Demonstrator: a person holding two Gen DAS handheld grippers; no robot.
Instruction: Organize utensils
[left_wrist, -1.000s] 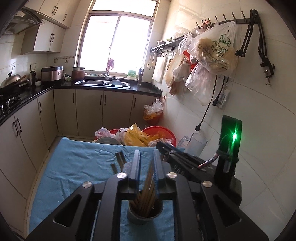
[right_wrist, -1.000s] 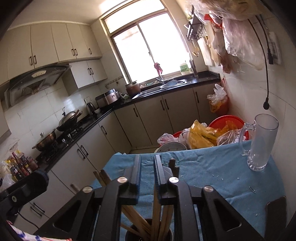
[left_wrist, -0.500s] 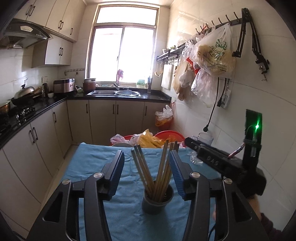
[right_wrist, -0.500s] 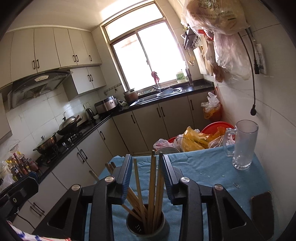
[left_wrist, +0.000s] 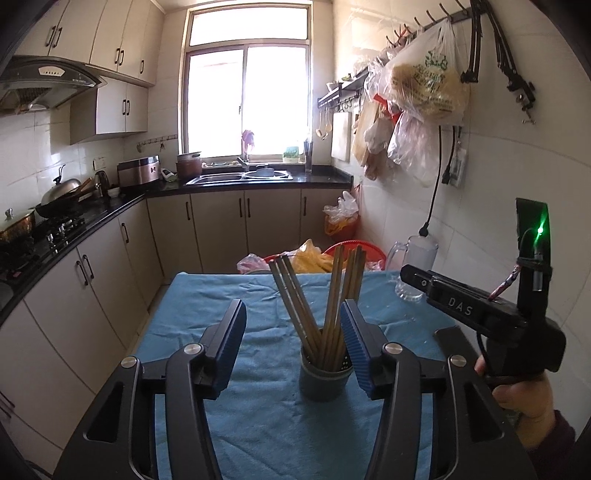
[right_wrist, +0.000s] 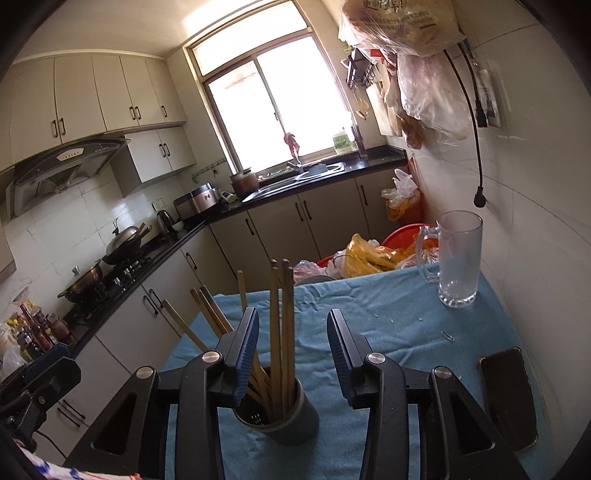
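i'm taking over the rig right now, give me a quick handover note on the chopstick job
Left hand-held gripper: open, jaws have just been opening, nothing gripped.
Right hand-held gripper: open, just opening too, nothing gripped.
Chopsticks all stand in the grey cup on the blue cloth.
Done: no loose chopsticks visible on the cloth.
Left: pull both grippers clear without tipping the cup.
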